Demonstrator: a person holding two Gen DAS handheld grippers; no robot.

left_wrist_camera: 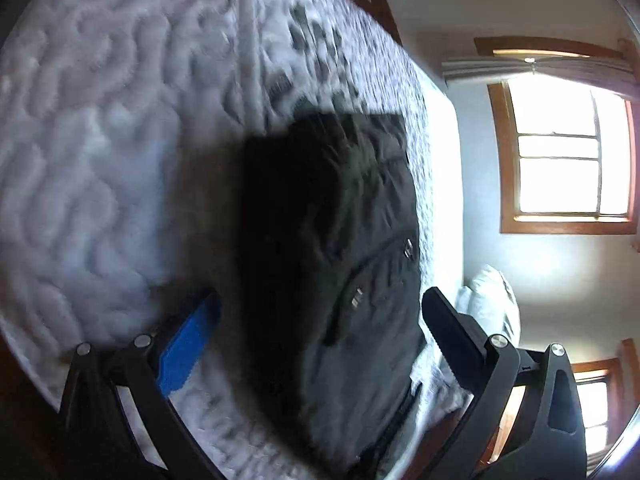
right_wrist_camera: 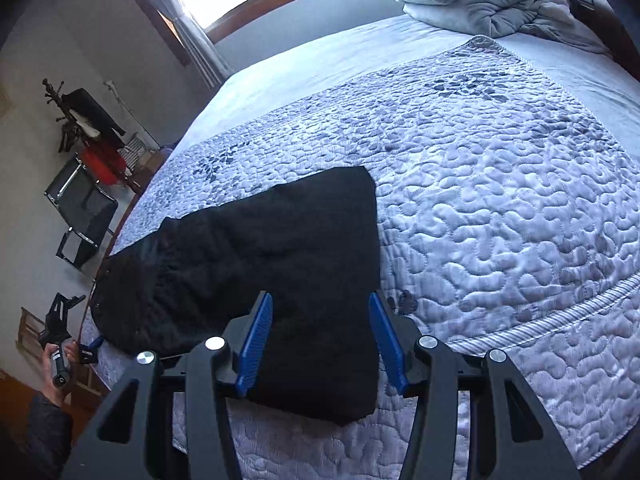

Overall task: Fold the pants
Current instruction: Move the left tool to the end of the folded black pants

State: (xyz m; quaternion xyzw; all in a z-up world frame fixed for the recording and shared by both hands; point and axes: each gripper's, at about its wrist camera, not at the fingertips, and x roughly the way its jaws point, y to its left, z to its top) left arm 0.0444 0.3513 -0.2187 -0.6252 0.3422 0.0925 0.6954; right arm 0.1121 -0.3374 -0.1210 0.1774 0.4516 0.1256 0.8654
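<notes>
With both jaws spread wide and gripping nothing, the right gripper [right_wrist_camera: 320, 344] hovers over the near end of the black pants [right_wrist_camera: 256, 264], while the left gripper [left_wrist_camera: 320, 316] frames their buttoned waist end, contact not discernible. The pants lie flat, apparently folded lengthwise, on the quilted bedspread [right_wrist_camera: 500, 200] near the bed's edge. Judgement: soft, light, limp cloth that will sag; pinch the doubled layers at an end edge.
</notes>
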